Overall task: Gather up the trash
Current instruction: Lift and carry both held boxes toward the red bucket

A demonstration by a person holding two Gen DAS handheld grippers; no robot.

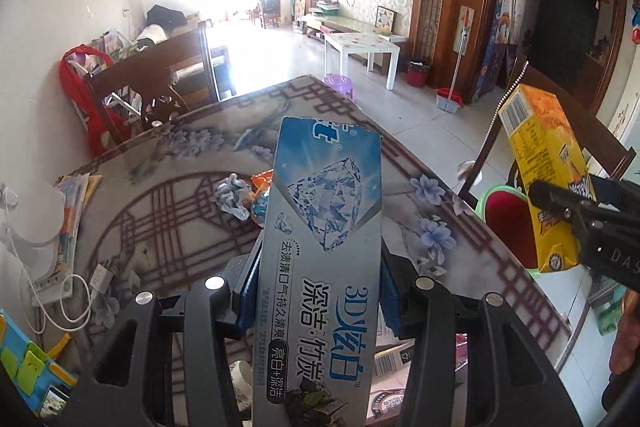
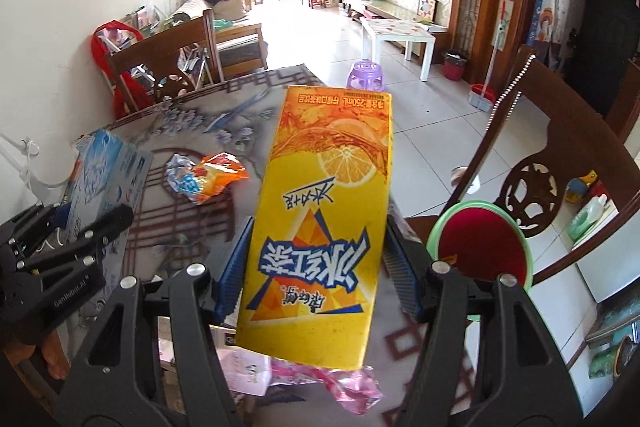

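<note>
In the left wrist view my left gripper [image 1: 319, 291] is shut on a long blue and grey toothpaste box [image 1: 320, 219], which its blue pads hold by the long sides above the table. In the right wrist view my right gripper [image 2: 316, 267] is shut on a yellow iced tea carton [image 2: 320, 211], also lifted off the table. Each view shows the other gripper too: the right gripper [image 1: 576, 223] with the carton [image 1: 536, 155] at the right, and the left gripper [image 2: 76, 243] with the box [image 2: 108, 175] at the left. Crumpled wrappers [image 2: 208, 175] lie mid-table.
The table [image 1: 168, 211] has a patterned cover, with books and a white cable at its left edge. A pink wrapper [image 2: 344, 383] and papers lie under the grippers. A red stool with a green rim [image 2: 480, 251] and a wooden chair [image 2: 560, 131] stand at the right. Another chair [image 2: 160, 63] stands behind the table.
</note>
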